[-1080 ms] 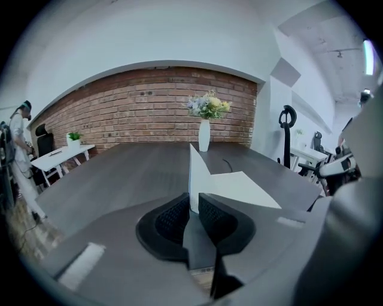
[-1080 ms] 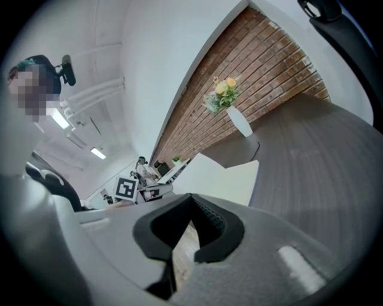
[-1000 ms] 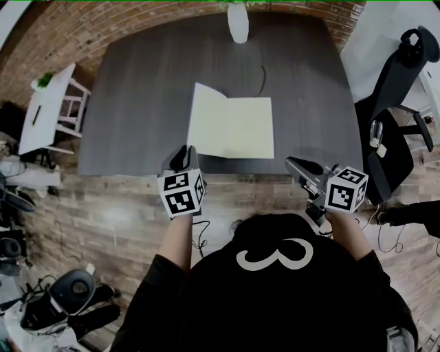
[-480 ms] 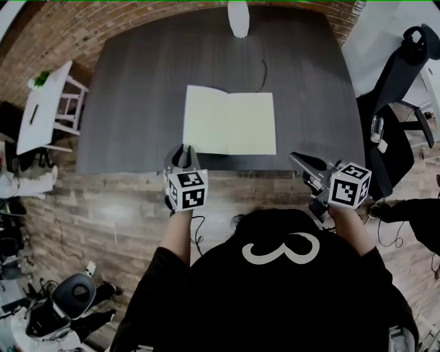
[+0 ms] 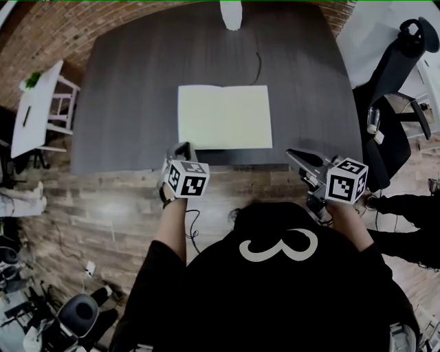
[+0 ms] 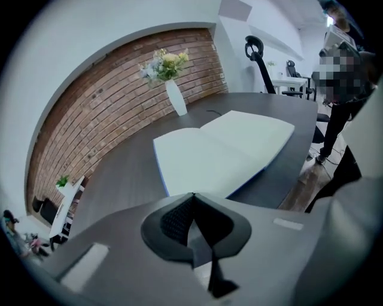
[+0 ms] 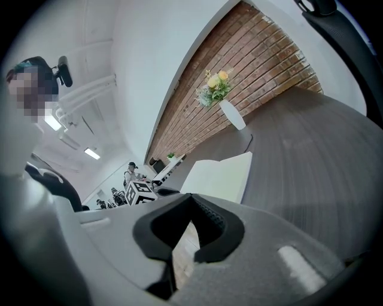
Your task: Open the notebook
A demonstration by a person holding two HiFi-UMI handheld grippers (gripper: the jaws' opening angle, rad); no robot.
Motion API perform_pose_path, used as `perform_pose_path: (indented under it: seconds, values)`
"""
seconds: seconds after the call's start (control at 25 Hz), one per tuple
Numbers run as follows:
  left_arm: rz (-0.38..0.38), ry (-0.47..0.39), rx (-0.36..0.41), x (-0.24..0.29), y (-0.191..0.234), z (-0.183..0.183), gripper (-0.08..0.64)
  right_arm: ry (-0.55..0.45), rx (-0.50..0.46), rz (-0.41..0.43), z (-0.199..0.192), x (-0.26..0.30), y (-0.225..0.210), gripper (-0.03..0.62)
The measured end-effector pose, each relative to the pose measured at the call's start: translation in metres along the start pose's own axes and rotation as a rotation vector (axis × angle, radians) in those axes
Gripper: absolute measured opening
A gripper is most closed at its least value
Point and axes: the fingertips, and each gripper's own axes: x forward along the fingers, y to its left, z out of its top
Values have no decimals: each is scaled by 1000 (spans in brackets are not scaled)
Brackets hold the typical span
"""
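Note:
The notebook lies open and flat on the dark table, its blank cream pages up; it also shows in the left gripper view as the notebook and in the right gripper view as the notebook. My left gripper hangs at the table's front edge, just short of the notebook's near left corner. Its jaws are closing and the tips meet at the left gripper, with nothing between them. My right gripper is at the front edge to the notebook's right, shut and empty, also seen as the right gripper.
A white vase with flowers stands at the table's far edge, and a thin dark cable lies behind the notebook. A black office chair is at the right, a small white side table at the left.
The notebook's left page, raised a second ago, now lies flat. My left gripper has sunk and rolled at the front edge. The right gripper has stayed put.

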Motion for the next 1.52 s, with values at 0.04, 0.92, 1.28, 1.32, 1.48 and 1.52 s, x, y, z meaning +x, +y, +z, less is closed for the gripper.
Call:
perform_pose_path:
  seconds: [0.04,0.92,1.28,1.32,1.48,1.52]
  values:
    - [-12,21,2,3,-2,-2,14,4,1,1,-2,0,0,2]
    - [-21,10,-179,2,6,-8,14,-12,25,2,-8,-5,-5,2]
    - [4,-192,-257,-39,18,22,14,-20,-13,21,4,1,10,2]
    - [2,-211,-254,-43,17,25,14,-16,-19,20,4,2,11,2]
    - [-56,-264,-294,-61,9,33,14,-1,-38,23,3,1,19,2]
    - [-71,-278,-295,-66,7,36,14,-4,-38,30,4,1,22,2]
